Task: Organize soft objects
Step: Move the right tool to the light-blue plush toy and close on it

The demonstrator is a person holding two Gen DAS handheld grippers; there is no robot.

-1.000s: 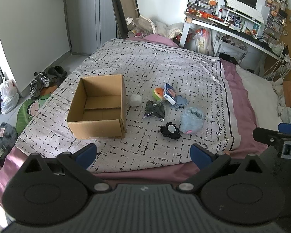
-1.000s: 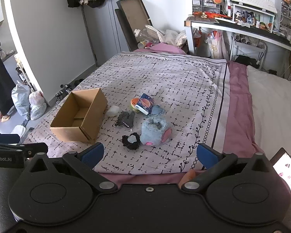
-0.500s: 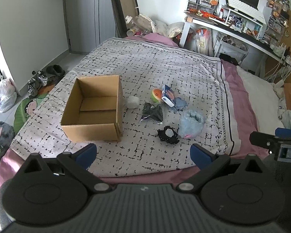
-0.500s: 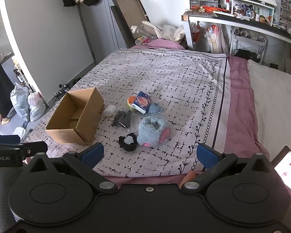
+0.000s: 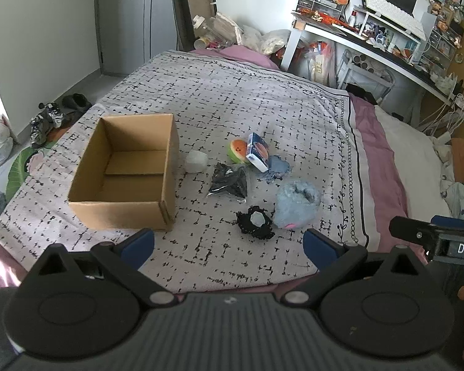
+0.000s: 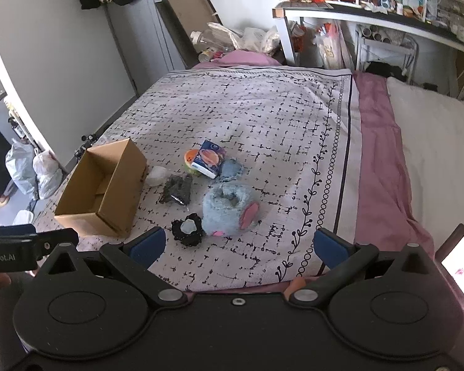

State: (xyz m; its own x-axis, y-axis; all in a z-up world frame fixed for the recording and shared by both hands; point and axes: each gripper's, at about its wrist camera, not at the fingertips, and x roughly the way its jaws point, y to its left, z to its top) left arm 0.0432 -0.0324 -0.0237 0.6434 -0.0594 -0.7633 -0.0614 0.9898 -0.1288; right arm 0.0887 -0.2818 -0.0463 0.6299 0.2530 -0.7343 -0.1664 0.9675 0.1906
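An open, empty cardboard box sits on the patterned bedspread. Right of it lie a white soft lump, a black item in a clear bag, a watermelon plush ball, a blue tissue pack, a small blue plush piece, a fluffy blue plush and a black scrunchie-like item. My left gripper and right gripper both hover open and empty over the bed's near edge.
A cluttered desk with a monitor and keyboard stands at the far right. White bedding lies right of the bedspread. Shoes and plastic bags are on the floor left of the bed. A phone screen glows at the right.
Both grippers have moved forward and tipped down a little, so the box and soft things sit lower and closer in both views. Nothing on the bed has shifted.
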